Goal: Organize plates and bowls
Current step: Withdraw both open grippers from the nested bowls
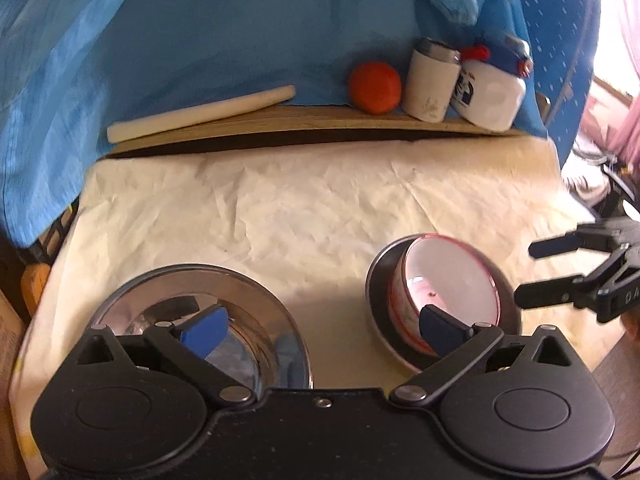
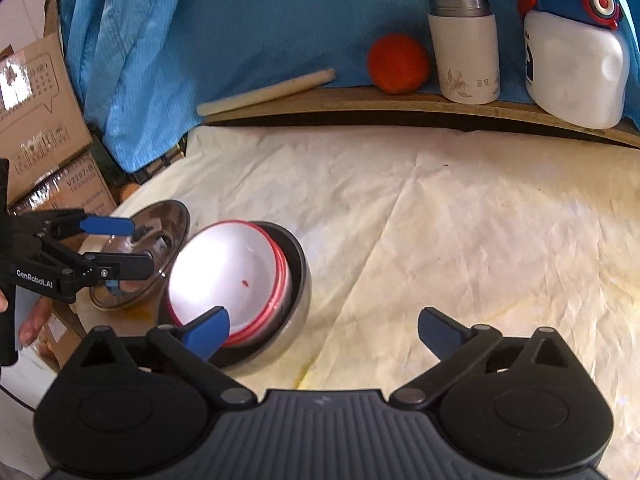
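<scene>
Right wrist view: red-rimmed bowl nested tilted in steel bowl; steel plate beside it unstacked; left gripper and right gripper spread wide, empty.

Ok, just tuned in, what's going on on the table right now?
A person holds both grippers open and empty over the cloth-covered table. The left gripper hovers by the empty steel bowl; the right gripper is beside the red-rimmed white bowl, which sits tilted inside a second steel bowl.
</scene>
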Motion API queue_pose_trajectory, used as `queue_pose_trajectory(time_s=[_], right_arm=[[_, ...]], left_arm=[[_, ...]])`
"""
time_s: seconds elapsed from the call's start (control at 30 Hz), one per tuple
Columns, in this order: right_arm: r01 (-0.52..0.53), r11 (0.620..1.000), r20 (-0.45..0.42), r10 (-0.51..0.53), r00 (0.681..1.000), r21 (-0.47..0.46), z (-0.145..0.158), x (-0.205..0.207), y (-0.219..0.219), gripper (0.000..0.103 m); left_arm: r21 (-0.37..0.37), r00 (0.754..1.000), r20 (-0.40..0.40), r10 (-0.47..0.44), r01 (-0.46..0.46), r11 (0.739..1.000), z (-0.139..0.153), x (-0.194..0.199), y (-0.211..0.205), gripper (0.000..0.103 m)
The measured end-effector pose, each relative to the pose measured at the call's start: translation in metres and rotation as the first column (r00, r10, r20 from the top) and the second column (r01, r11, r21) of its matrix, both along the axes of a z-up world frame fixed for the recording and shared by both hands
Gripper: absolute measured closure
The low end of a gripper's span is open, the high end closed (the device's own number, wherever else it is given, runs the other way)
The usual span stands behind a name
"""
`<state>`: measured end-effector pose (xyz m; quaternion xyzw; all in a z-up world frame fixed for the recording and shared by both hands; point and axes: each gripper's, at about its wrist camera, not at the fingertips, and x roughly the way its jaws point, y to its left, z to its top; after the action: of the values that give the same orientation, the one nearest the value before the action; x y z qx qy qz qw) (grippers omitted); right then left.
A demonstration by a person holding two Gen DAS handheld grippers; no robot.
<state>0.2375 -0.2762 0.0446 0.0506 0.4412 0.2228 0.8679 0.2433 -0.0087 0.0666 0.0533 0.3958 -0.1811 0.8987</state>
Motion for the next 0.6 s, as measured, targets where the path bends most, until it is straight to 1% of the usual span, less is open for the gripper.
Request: queue_pose_trajectory(time_s=[0.1, 0.27, 0.4, 0.6], right_arm=[[0.001, 1.000, 0.000, -0.001, 1.000, -0.009, 0.000, -0.001, -0.001, 0.001], [-0.002, 1.000, -0.003, 0.001, 1.000, -0.021, -0.001, 0.000, -0.001, 0.001], [-0.008, 1.000, -0.014, 0.008, 1.000, -0.029, -0.004, 0.002, 0.000, 0.001], [-0.015, 0.999, -0.022, 0.014, 1.000, -0.034, -0.005, 0.004, 0.001, 0.001]], left_arm=[[0.034, 0.999, 0.000, -0.032, 0.032, 0.999, -0.004, 0.000, -0.004, 0.001], [0.035, 0.998, -0.017, -0.055, 0.056, 0.998, -0.010, 0.000, -0.009, 0.001], [0.070, 0.998, -0.014, -0.060, 0.061, 0.996, -0.011, 0.001, -0.012, 0.001], [0.123, 0.997, 0.027, -0.077, 0.073, 0.990, -0.003, -0.001, -0.018, 0.001]])
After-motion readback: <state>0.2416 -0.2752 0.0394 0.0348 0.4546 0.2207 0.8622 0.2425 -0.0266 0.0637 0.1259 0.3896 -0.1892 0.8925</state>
